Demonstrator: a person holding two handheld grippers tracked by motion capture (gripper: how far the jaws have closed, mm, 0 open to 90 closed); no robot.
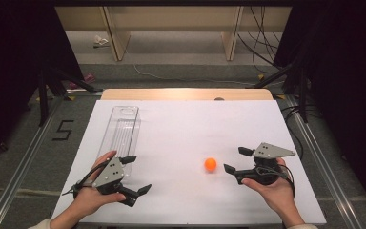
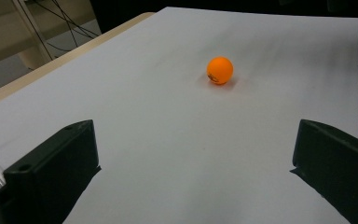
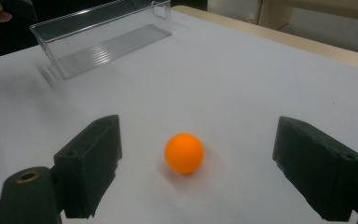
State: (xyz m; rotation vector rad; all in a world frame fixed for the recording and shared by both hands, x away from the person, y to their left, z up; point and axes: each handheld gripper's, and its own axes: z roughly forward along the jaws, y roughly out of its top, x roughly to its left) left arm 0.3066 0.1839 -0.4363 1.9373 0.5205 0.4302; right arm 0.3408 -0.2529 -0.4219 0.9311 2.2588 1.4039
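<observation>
An orange ball (image 1: 210, 164) rests on the white table top (image 1: 186, 129), right of centre. My right gripper (image 1: 234, 160) is open just to the ball's right, jaws pointing left at it; in the right gripper view the ball (image 3: 184, 153) lies on the table a little ahead of the wide-apart jaws, touching neither. My left gripper (image 1: 137, 173) is open at the front left, nothing between its jaws; in the left gripper view the ball (image 2: 220, 70) lies well ahead. A clear plastic tray (image 1: 120, 131) lies empty along the table's left side, its near end beside my left hand.
The table's wooden far edge (image 1: 186, 94) borders a floor with cables and shelf legs. Dark stands flank both sides. The clear tray (image 3: 102, 39) sits beyond the ball in the right gripper view.
</observation>
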